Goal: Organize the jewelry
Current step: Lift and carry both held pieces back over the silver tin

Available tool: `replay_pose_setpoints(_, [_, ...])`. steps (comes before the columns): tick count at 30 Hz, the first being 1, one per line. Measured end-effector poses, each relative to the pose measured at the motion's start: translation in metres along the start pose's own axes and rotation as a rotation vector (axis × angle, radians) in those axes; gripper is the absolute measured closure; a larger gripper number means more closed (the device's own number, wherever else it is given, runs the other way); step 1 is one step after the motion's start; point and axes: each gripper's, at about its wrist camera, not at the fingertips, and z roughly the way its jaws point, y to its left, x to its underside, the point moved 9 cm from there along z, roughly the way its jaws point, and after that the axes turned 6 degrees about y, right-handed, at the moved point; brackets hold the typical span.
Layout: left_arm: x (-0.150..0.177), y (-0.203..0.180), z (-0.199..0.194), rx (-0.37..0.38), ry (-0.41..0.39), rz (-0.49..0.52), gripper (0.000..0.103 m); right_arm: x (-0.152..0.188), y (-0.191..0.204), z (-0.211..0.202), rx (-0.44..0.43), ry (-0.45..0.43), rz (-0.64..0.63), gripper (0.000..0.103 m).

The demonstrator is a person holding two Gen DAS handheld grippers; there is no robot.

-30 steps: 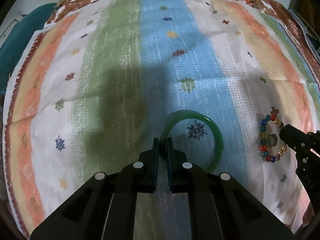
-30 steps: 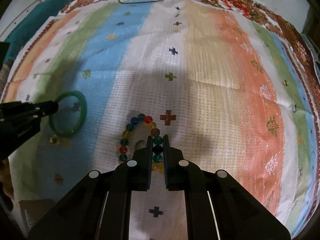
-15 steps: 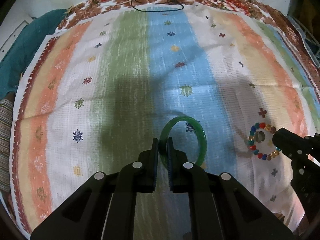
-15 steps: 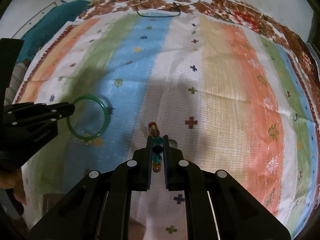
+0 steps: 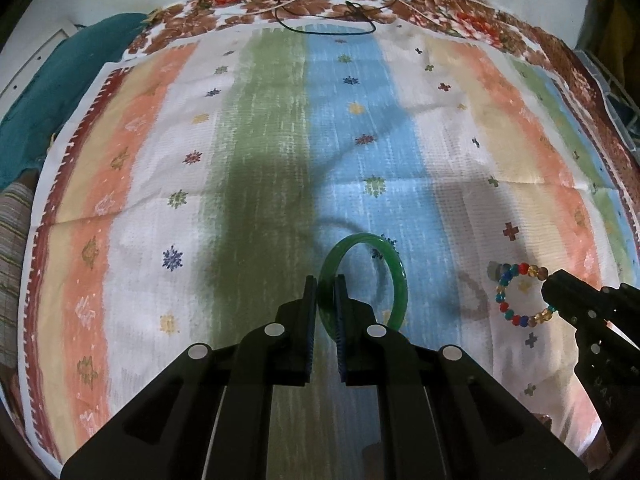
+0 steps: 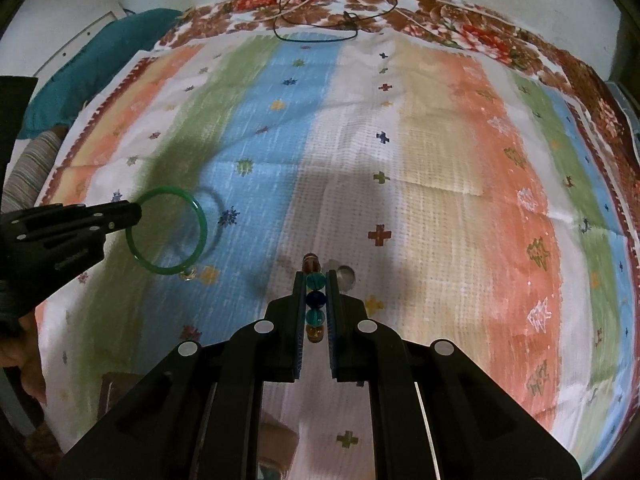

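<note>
While both pieces hang clear of the cloth, the left claw (image 5: 325, 295) is clamped tight on the near rim of the green bangle (image 5: 394, 270), whose ring stands out ahead of the fingertips and to their right, casting a faint ring of shadow on the blue stripe beneath. To the right of that claw, the right claw (image 6: 315, 284) is likewise closed hard on the bead bracelet (image 6: 314, 280), a short run of teal, dark blue and amber beads pinched between its pads; seen from the left wrist, the rest of the loop dangles off its tip.

A second ago both pieces lay flat on the striped cloth (image 5: 256, 168); now each is lifted and seen from higher up, with more of the cloth in view. Small loose items stay behind: a clear round stone (image 6: 345, 274) just right of the right claw's tip and a small amber bead (image 6: 188, 274) below the bangle's lower edge.

Further out, at the far edge of the cloth ahead of both claws, a thin black cord (image 5: 328, 28) lies in a loop on the floral sheet (image 5: 440, 8).

Both pick-ups look done, so the next step is probably carrying each piece to its place; no box or tray shows, so where that is cannot be told.
</note>
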Motion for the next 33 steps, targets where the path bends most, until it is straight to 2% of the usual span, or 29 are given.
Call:
replay_pose_setpoints(10, [0.009, -0.005, -0.014, -0.011, -0.018, 0.028, 0.095, 0.005, 0.000, -0.015, -0.003, -0.021, 0.011, 0.093])
replay_pose_setpoints(21, [0.019, -0.017, -0.038, 0.027, -0.051, 0.033, 0.095, 0.015, -0.008, -0.033, 0.008, -0.050, 0.030, 0.093])
replay_pose_setpoints(33, [0.032, -0.034, -0.067, 0.043, -0.100, 0.068, 0.094, 0.025, -0.002, -0.054, -0.021, -0.090, 0.037, 0.092])
